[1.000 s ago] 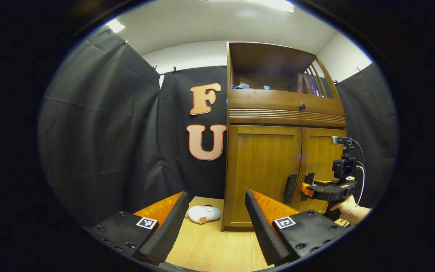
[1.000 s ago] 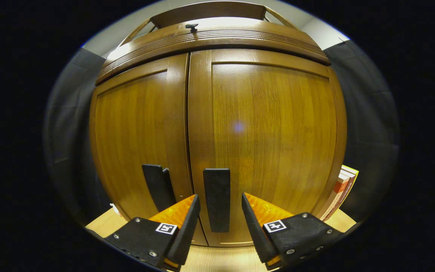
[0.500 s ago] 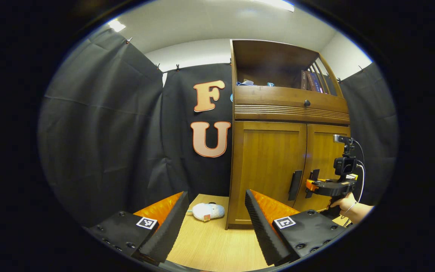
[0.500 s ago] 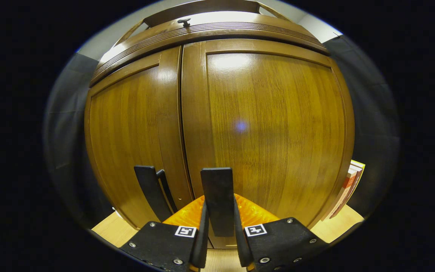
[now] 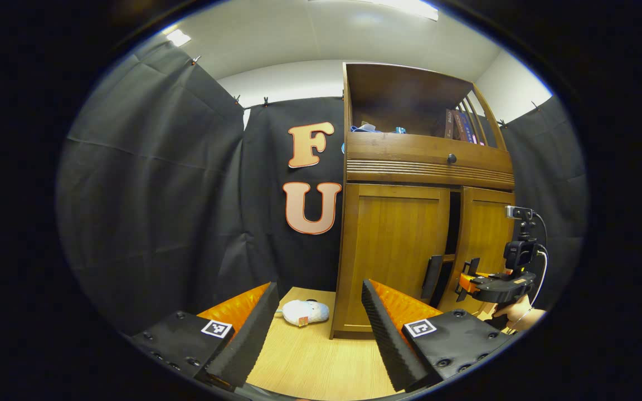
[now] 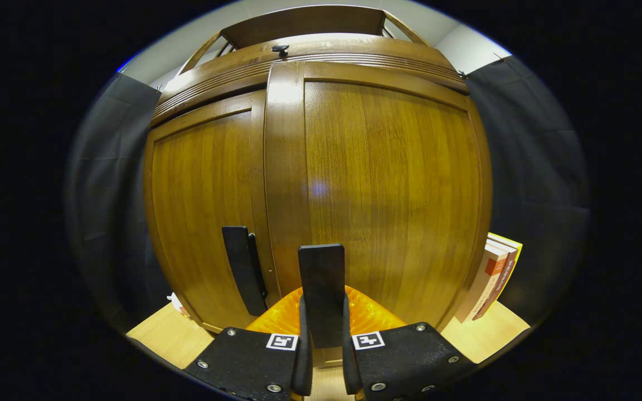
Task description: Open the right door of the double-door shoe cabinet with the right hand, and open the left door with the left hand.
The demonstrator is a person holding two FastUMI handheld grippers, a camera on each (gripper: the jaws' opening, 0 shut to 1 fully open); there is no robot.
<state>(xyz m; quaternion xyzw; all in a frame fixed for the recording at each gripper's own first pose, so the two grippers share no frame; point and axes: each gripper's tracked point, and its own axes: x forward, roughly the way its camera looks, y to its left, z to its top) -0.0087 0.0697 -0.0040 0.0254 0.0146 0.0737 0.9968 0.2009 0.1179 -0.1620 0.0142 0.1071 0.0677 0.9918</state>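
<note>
In the right gripper view, the right gripper is clenched on the black upright handle of the brown wooden right door, which is held slightly ajar. The left gripper is held released over the light wooden tabletop. Farther off, the left door is closed.

Cloth-walled booth with wooden shoe cabinet.
</note>
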